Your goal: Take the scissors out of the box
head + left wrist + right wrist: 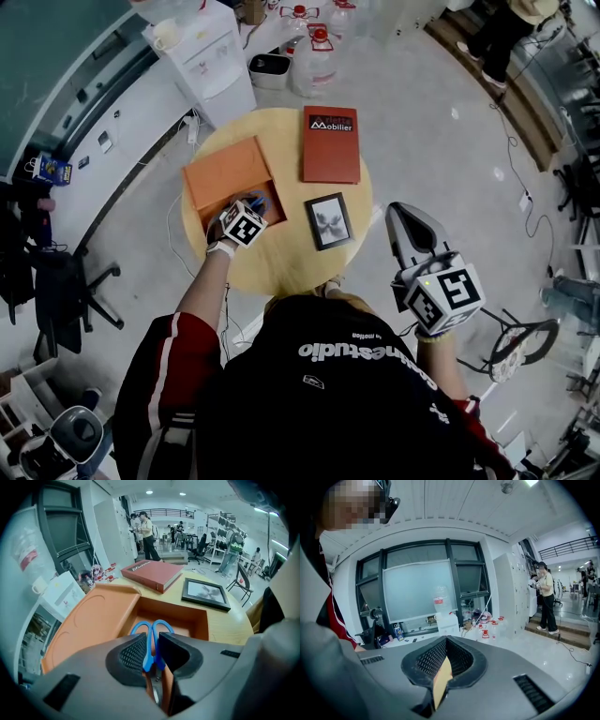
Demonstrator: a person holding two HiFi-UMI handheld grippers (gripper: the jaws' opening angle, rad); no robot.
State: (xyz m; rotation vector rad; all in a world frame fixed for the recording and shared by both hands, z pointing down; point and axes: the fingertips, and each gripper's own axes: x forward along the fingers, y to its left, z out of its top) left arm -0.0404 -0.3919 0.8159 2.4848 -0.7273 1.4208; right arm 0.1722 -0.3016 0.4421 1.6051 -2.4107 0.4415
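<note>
The step in hand looks like the grasp itself: the left claw (pixel 151 651) reaches down into the open orange box (pixel 187 617) on the round desk (pixel 281 258) and pinches the scissors (pixel 149 644) by the blue handles, just below the two finger loops. The scissors lie inside the box, beside its flat orange lid (pixel 89 620). Their long axis runs in line with the claw, loops pointing away from the person toward the box's far wall, and blades pointing back under the claw, where they are mostly hidden. The next move probably calls for a straight lift, keeping the pinch firm so the thin handles do not twist or slip, and clearing the box walls before carrying them to bare desk. The right claw (pixel 446 641) hangs off the desk's right side, pressed together and carrying nothing.
</note>
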